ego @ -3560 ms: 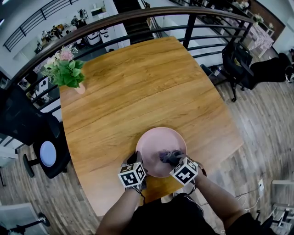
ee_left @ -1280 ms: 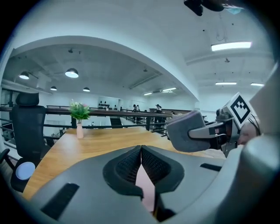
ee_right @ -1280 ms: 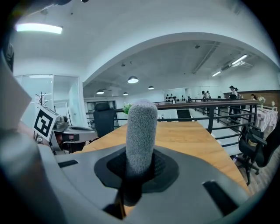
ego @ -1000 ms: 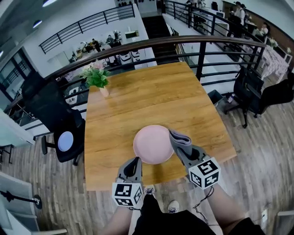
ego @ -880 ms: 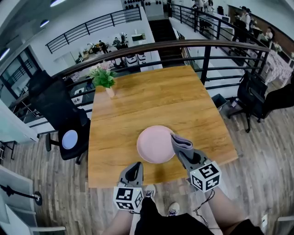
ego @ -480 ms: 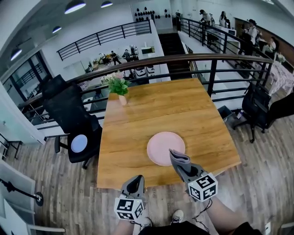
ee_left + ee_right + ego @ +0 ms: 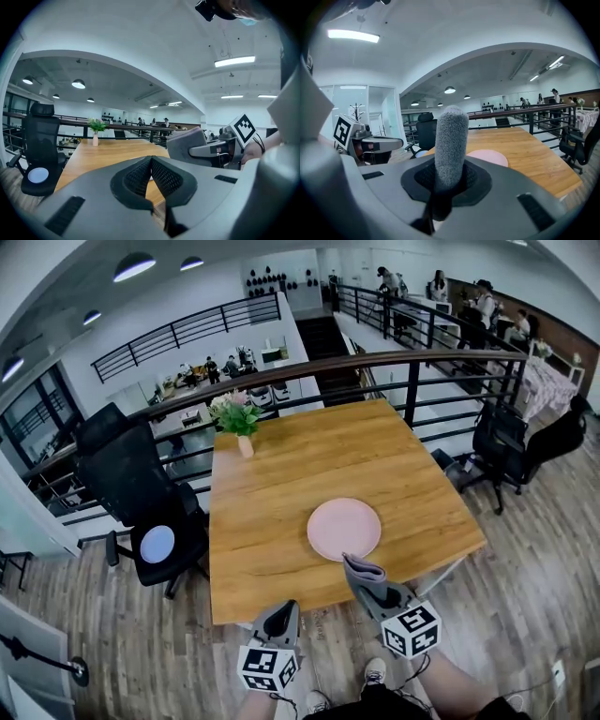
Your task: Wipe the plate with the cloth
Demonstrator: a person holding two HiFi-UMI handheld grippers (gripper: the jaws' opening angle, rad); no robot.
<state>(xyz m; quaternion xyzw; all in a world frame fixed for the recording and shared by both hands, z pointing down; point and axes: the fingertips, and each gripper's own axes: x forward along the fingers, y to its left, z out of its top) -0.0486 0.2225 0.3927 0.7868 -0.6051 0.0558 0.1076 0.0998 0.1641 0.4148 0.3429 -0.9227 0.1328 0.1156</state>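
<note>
Plate (image 7: 344,529): pink, round, flat on the wooden table (image 7: 281,493), near the table's near edge and right of its middle; its whole face shows. Small vase (image 7: 246,446) at the far left corner holds a leafy plant (image 7: 236,415) with pale blossoms. Cloth (image 7: 363,570): grey, folded into a thick roll, pinched in the right gripper (image 7: 375,594). In the right gripper view the two jaws press on its lower part and the roll stands up past the tips, with the plate low behind it to the right. In the head view the cloth's free end reaches over the table's near edge, just short of the plate's rim and apart from it. The cloth does not rest on the plate. Left gripper (image 7: 279,613): off the table, nearer the person than the table's edge, well apart from the plate. The left gripper view shows its ribbed pads (image 7: 164,176) pressed together with nothing between them; the other gripper and the cloth show off to its right. Black chair (image 7: 141,493) beside the table's left side; dark railing (image 7: 375,362) behind the table.
</note>
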